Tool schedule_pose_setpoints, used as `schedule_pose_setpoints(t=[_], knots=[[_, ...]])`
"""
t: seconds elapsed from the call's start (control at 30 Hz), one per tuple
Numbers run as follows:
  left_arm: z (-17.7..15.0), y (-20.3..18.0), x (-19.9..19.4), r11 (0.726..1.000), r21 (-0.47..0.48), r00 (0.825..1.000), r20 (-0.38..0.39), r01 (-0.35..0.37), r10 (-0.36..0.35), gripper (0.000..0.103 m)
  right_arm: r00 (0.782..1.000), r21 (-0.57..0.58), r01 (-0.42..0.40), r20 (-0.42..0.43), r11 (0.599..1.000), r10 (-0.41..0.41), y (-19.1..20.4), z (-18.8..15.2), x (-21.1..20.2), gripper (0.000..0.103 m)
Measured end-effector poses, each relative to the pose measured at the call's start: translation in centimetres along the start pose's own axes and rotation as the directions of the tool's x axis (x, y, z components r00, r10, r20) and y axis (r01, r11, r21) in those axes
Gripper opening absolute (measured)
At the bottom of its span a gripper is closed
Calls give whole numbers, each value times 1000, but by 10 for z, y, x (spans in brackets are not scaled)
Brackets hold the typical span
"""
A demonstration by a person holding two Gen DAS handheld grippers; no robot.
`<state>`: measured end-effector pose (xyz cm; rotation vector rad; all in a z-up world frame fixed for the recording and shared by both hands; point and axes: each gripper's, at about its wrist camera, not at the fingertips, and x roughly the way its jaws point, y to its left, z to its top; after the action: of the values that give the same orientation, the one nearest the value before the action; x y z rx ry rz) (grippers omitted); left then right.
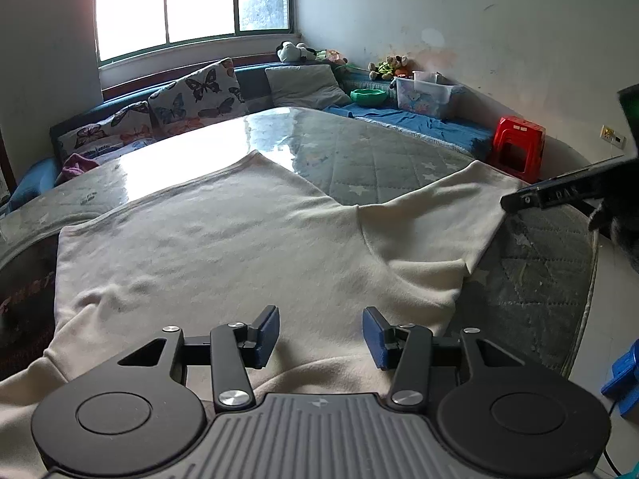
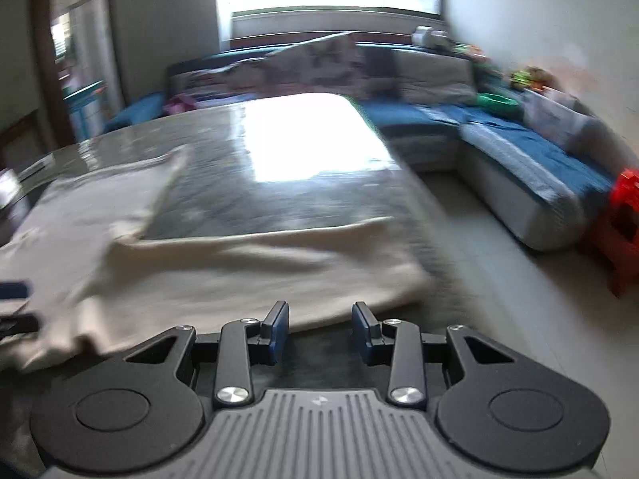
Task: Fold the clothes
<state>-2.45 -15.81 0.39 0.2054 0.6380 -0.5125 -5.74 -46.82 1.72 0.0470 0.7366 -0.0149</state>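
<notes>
Cream fleece, a sweatshirt (image 1: 223, 247) by the look of it, lies spread flat on the glossy table (image 1: 187, 151), one sleeve (image 1: 451, 215) stretched out toward the right edge. The worry from where I stand is that sleeve: it reaches almost to the table's rim, and a careless pinch or a drag outward could pull it over the side and take the smoothed body with it. A shallow bite on thick fleece could also slip mid-fold and leave a crooked crease (the right wrist view is badly smeared, so that hand seems to be travelling fast, which would not help its aim).

As for the fingers, the left gripper (image 1: 321, 337) hovers over the near hem with its pads parted and nothing between them; the cloth lies just below and ahead, and I cannot tell whether they brush it. The right gripper (image 2: 319, 333) has its fingers apart too, holding nothing, over bare table with the garment's near edge just beyond their tips. In the left view its dark tip sits right at the sleeve's end.
</notes>
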Motion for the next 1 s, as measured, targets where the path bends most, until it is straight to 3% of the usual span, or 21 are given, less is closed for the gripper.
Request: schedule_pose_setpoints(t=[0.07, 0.3, 0.57, 0.77, 0.8, 0.87, 1.0], knots=[[1, 0, -1, 1000, 0, 1000, 4, -3, 3, 51, 999, 57, 42, 9, 997, -42, -15, 2, 4, 35], [5, 0, 0, 1000, -3, 1000, 7, -11, 11, 52, 997, 157, 77, 15, 985, -80, -38, 5, 19, 35], [5, -2, 4, 1000, -5, 1000, -3, -11, 11, 54, 994, 178, 97, 37, 979, -105, -37, 4, 22, 27], [6, -3, 6, 1000, -2, 1000, -2, -8, 8, 55, 991, 195, 115, 45, 974, -126, -39, 4, 22, 27], [6, -3, 7, 1000, -2, 1000, -3, -8, 8, 55, 992, 191, 110, 47, 975, -121, -38, 4, 22, 26], [7, -3, 8, 1000, -4, 1000, -4, -9, 9, 56, 993, 185, 99, 51, 978, -110, -37, 3, 22, 13], [7, -3, 10, 1000, -4, 1000, -11, -10, 10, 56, 993, 191, 82, 72, 978, -97, -36, 5, 19, 8]])
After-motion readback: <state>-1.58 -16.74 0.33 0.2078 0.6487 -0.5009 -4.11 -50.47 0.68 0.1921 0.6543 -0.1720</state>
